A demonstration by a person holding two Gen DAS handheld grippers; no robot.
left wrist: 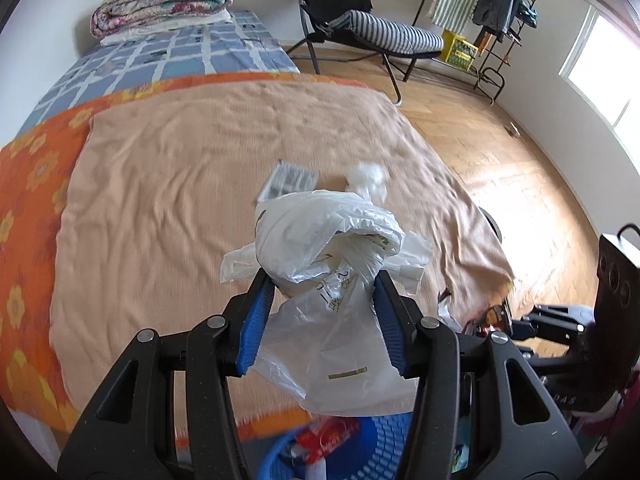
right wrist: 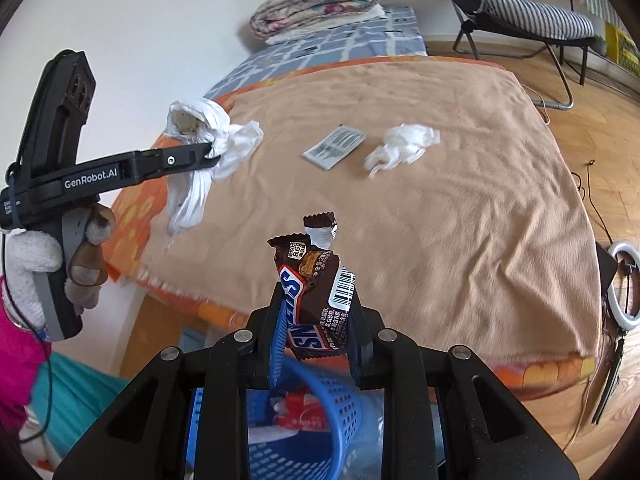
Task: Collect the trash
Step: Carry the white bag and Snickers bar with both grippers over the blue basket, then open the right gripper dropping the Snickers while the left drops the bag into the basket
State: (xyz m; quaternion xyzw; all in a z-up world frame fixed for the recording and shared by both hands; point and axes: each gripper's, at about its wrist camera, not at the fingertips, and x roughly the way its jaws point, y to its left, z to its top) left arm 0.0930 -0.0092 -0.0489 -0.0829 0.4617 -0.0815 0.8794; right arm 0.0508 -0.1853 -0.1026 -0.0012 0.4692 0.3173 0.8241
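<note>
My left gripper (left wrist: 324, 280) is shut on a crumpled white plastic bag (left wrist: 328, 240), held above the bed's near edge; it also shows in the right wrist view (right wrist: 208, 148) with the bag (right wrist: 216, 136) hanging from it. My right gripper (right wrist: 316, 300) is shut on a brown Snickers wrapper (right wrist: 316, 292), held above a blue trash basket (right wrist: 320, 396) that holds red and white trash. The basket (left wrist: 380, 436) also shows below the left gripper. On the tan blanket lie a grey flat packet (right wrist: 335, 147) and a white crumpled tissue (right wrist: 404, 144), both also in the left wrist view: packet (left wrist: 288, 182), tissue (left wrist: 368, 178).
The bed has a tan blanket (right wrist: 440, 240) over an orange flowered cover, with folded quilts (left wrist: 164, 0) at the far end. A black lounge chair (left wrist: 360, 28), a clothes rack (left wrist: 496, 12) and a yellow crate stand on the wooden floor. A ring light (right wrist: 624, 280) stands at right.
</note>
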